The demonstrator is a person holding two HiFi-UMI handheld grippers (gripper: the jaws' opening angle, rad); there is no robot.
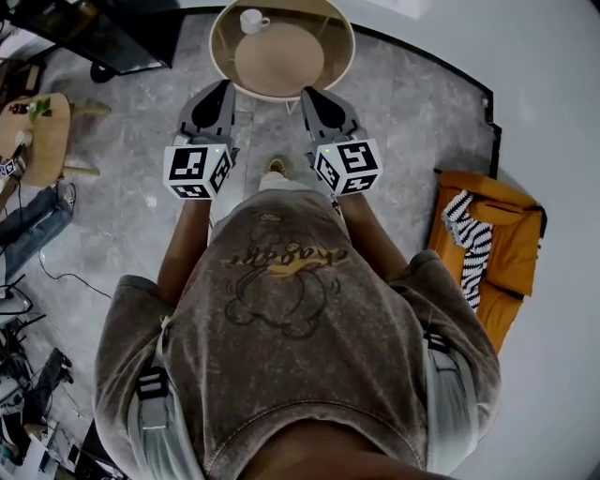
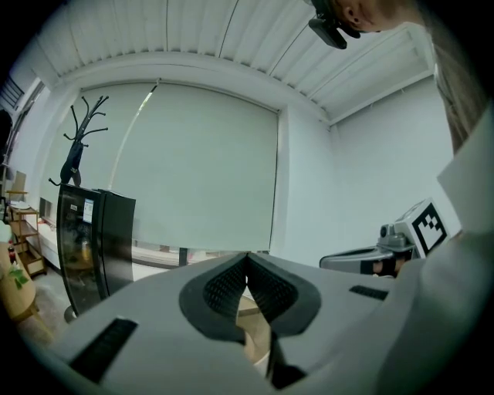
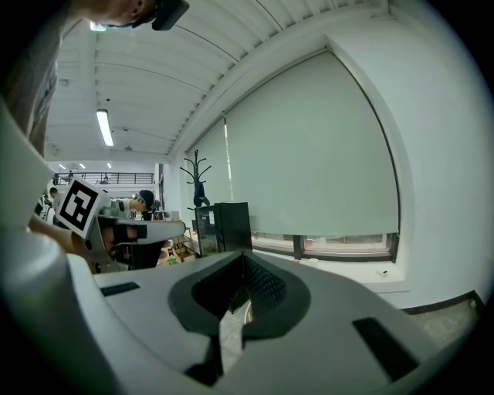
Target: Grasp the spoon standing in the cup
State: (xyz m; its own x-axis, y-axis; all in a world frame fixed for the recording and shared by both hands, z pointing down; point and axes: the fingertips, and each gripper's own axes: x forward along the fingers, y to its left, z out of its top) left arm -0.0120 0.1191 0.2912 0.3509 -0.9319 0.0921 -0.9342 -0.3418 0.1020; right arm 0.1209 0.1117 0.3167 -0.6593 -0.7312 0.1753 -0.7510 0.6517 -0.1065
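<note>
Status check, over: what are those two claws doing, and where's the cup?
Left gripper shut, empty; right gripper shut, empty. Both by the round table's near edge. Cup on its far side, untouched; spoon too small to see. Nothing blocking.

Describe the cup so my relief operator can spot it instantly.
Find the round tan table at the top of the head view. The cup sits near its far edge, left of centre. It is small and white, the only thing on that table.
</note>
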